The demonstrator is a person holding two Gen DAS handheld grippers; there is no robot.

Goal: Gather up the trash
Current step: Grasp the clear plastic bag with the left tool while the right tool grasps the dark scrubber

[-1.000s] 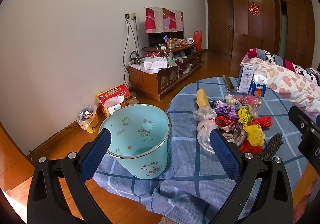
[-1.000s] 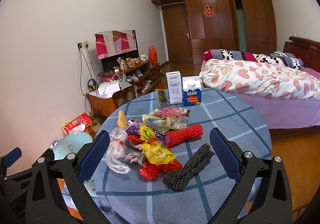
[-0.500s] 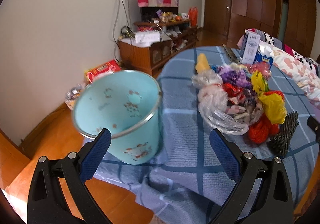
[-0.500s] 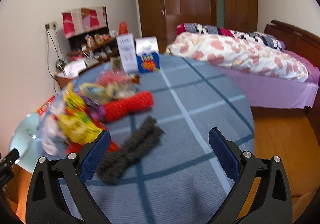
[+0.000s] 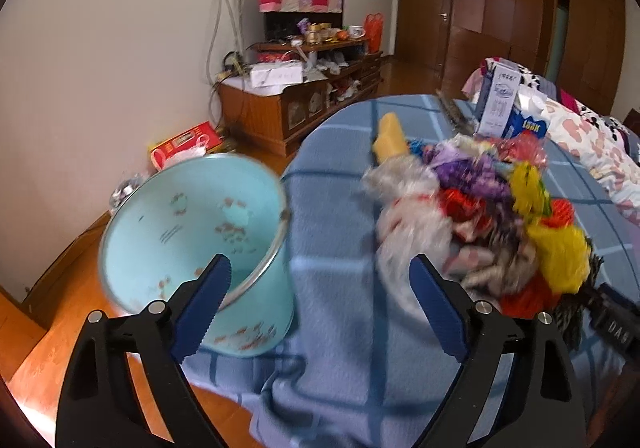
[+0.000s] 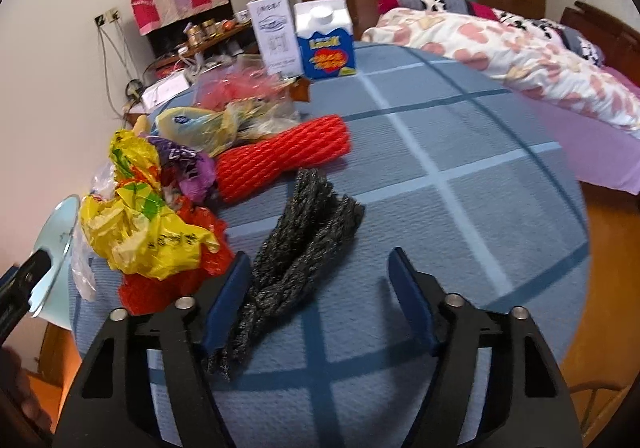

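The right claw [image 6: 318, 282] is hovering low over the table [image 6: 460, 176], fingers apart, the grey net [image 6: 298, 260] lying just inside its left finger. The left claw [image 5: 320, 296] is gaping too, the bin [image 5: 192, 248] at its left finger, trash [image 5: 480, 216] ahead-right.

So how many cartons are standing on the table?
2, side by side at the far edge of the table: a tall white carton on the left and a blue milk carton on the right. The trash pile might hide others.
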